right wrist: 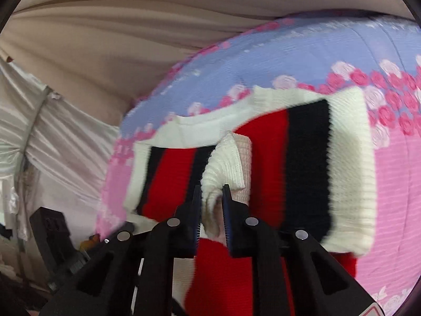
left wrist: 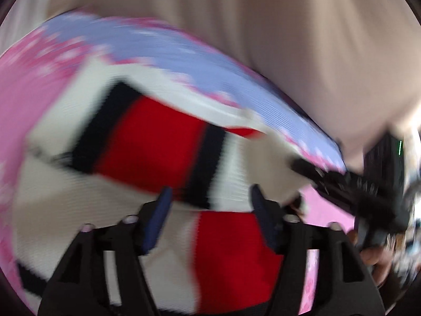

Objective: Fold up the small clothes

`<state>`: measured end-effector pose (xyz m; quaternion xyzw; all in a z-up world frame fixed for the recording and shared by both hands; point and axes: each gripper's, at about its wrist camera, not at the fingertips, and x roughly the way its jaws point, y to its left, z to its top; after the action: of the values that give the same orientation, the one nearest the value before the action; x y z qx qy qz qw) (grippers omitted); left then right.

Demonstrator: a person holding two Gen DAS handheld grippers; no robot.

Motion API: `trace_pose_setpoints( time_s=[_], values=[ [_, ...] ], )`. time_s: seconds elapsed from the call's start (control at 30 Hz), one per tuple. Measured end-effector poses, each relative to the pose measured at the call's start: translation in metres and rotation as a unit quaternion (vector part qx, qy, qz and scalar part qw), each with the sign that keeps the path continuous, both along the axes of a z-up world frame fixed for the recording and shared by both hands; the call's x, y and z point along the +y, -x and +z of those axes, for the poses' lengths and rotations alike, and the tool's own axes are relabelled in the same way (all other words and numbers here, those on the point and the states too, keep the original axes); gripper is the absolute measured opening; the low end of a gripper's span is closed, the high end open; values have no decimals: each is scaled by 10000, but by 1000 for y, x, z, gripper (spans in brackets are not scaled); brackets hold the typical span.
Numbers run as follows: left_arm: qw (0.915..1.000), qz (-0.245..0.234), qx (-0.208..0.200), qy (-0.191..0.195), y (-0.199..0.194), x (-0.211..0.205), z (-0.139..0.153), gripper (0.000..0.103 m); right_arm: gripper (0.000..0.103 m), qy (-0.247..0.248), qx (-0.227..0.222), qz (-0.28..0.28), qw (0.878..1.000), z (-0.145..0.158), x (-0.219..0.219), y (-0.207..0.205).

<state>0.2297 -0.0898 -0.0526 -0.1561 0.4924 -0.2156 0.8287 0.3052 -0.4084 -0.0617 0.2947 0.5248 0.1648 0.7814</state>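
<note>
A knitted sweater (right wrist: 302,163) in white, red and black bands is spread on a bed's pink-and-lilac floral cover (right wrist: 394,210), just ahead of both tongs. In the right wrist view, a white ribbed fold is pinched by the right tongs (right wrist: 211,197). In the left view (heavily blurred) the left tongs (left wrist: 210,197) are spread above the sweater, nothing between them. Bare cover is seen right of the right tongs.

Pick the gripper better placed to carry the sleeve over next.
Right gripper: its jaws pinch the white sleeve of the sweater. Left gripper hangs open above it, holding nothing.
</note>
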Motion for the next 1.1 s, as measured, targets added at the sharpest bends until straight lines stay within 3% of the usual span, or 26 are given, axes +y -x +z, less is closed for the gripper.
trace_pose_setpoints(
  time_s=[0.1, 0.17, 0.2, 0.27, 0.33, 0.4, 0.43, 0.5, 0.57, 0.63, 0.73, 0.8, 0.83, 0.87, 0.9, 0.97, 1.0, 1.03, 1.1],
  values=[
    [9986, -492, -115, -167, -7, -52, -14, 73, 10, -73, -10, 420, 9991, 12, 18, -9],
    [9973, -714, -82, -131, -13, -72, -25, 67, 10, -102, 6, 571, 9983, 14, 26, -12],
    [9971, -746, -120, -125, -15, -77, -27, 59, 10, -170, 19, 651, 9977, 14, 30, -13],
    [9975, -703, -42, -66, -25, -74, -30, 6, 12, -197, 60, 742, 9970, 16, 34, -14],
    [9995, -222, 83, 221, -42, -45, -21, 7, 14, -152, -12, 608, 9980, 20, 25, -8],
    [9988, 228, -138, 411, -50, -11, 2, 7, 16, 145, -257, 354, 9989, 30, 11, 6],
    [9969, 479, -344, 523, -56, 15, 24, 7, 18, 490, -397, 294, 9976, 36, 7, 15],
    [9928, 795, -639, 634, -60, 52, 58, 7, 35, 1314, -602, 352, 9889, 40, 13, 29],
    [9880, 1026, -912, 711, -63, 79, 88, 7, 42, 2018, -752, 895, 9724, 30, 47, 36],
    [9834, 1207, -1143, 735, -63, 98, 113, 7, 44, 2297, -750, 1494, 9588, 13, 91, 33],
    [9797, 1256, -1253, 933, -61, 111, 133, 7, 58, 2729, -975, 2113, 9335, -18, 159, 25],
    [9789, 1227, -1312, 975, -56, 112, 142, 7, 57, 2781, -944, 2548, 9213, -45, 200, 18],
    [9774, 1198, -1371, 1070, -52, 115, 149, 7, 43, 2763, -820, 2634, 9206, -55, 211, 14],
    [9762, 1179, -1438, 1113, -46, 117, 154, 7, 34, 2867, -865, 2485, 9212, -58, 219, 10],
    [9743, 1161, -1537, 1167, -42, 118, 162, 7, 13, 2694, -859, 2326, 9306, -55, 221, 5],
    [9715, 1125, -1644, 1283, -38, 118, 174, 7, 13, 1589, -636, 1560, 9728, -44, 211, -12],
    [9714, 1070, -1659, 1317, -35, 115, 177, 7, 13, 1208, -555, 1250, 9832, -43, 206, -17],
    [9726, 985, -1649, 1312, -34, 108, 178, 7, 15, 923, -360, 971, 9903, -49, 205, -24],
    [9777, 811, -1519, 1199, -36, 92, 169, 8, 20, 891, 128, 1080, 9901, -72, 214, -33]
  ],
)
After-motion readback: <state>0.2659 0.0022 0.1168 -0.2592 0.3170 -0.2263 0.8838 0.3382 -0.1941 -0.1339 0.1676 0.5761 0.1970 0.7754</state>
